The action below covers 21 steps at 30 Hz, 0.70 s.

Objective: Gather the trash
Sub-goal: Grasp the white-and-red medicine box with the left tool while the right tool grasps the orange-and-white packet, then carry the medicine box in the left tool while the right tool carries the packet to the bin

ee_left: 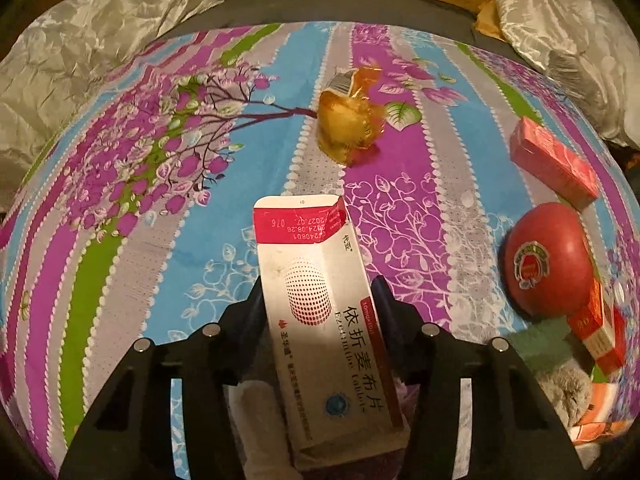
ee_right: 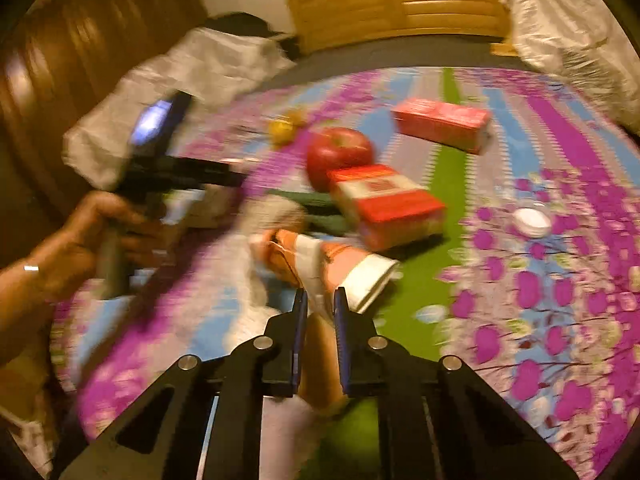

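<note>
My left tool (ee_left: 320, 284) is clamped on a white and red medicine box (ee_left: 320, 300), its far flap open over the patterned bedsheet (ee_left: 120, 260). My right tool (ee_right: 320, 300) has its jaws nearly together on an orange and white wrapper (ee_right: 332, 268); the view is blurred. Still lying on the sheet: a yellow cellophane wrapper (ee_left: 352, 120), a red apple (ee_left: 546, 260), a pink carton (ee_left: 552, 162) and a red and white carton (ee_right: 384, 204).
</note>
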### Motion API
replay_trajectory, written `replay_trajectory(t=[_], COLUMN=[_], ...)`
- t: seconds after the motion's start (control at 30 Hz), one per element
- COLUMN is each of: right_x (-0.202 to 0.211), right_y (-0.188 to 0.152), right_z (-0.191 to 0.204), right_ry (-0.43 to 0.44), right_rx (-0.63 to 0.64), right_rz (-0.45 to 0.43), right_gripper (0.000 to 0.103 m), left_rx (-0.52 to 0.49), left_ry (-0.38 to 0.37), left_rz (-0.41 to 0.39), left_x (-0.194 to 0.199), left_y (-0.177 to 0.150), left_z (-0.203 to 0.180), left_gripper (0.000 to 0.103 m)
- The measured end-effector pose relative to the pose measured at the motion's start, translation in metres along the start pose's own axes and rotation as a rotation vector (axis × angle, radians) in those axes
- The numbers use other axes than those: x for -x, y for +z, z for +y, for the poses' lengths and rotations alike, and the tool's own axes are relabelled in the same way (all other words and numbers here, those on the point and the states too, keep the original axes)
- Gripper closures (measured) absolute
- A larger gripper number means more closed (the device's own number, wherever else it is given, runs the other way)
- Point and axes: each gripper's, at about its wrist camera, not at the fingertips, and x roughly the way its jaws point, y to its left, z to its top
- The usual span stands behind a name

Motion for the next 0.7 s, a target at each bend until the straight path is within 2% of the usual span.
replay_trajectory(t=[0.07,0.13,0.17,0.23,0.37,0.4,0.47,0.53,0.6,0.67,0.7], right_x=[0.004,0.004,0.004,0.002,-0.011,-0.011,-0.013,-0.017,-0.016,-0.011,-0.008], right_y=[0.0,0.002,0.003,0.004,0.009,0.01,0.011,0.011,0.01,0.008,0.008], right_z=[0.008,0.014,0.016,0.021,0.017,0.012,-0.003,-0.012,-0.019,-0.027,-0.029], right_ry=[0.065,0.057,0.032,-0.039,-0.094,-0.079,0.009,0.06,0.153,0.237,0.248], right_rx=[0.032,0.062,0.077,0.126,0.132,0.102,0.0,-0.053,-0.117,-0.186,-0.204], right_rz=[0.026,0.035,0.037,0.019,0.042,0.04,0.05,0.056,0.058,0.04,0.026], right_gripper=[0.088,0.084,0.068,0.046,0.044,0.044,0.044,0.044,0.044,0.044,0.044], left_rx=[-0.026,-0.036,-0.032,-0.026,-0.022,-0.014,0.0,0.0,0.002,0.003,0.001], left_ry=[0.028,0.044,0.042,0.045,0.037,0.028,0.008,0.001,-0.001,-0.004,-0.004], left_rz=[0.013,0.029,0.032,0.035,0.052,0.057,0.069,0.073,0.078,0.079,0.08], left_x=[-0.004,-0.009,-0.01,-0.012,-0.018,-0.018,-0.021,-0.022,-0.022,-0.022,-0.022], left_y=[-0.001,0.0,-0.001,0.0,0.003,0.005,0.007,0.008,0.008,0.009,0.009], left_z=[-0.001,-0.002,-0.002,-0.002,-0.003,-0.003,0.0,0.0,0.0,0.0,0.0], left_gripper=[0.053,0.052,0.051,0.05,0.048,0.048,0.046,0.046,0.046,0.046,0.046])
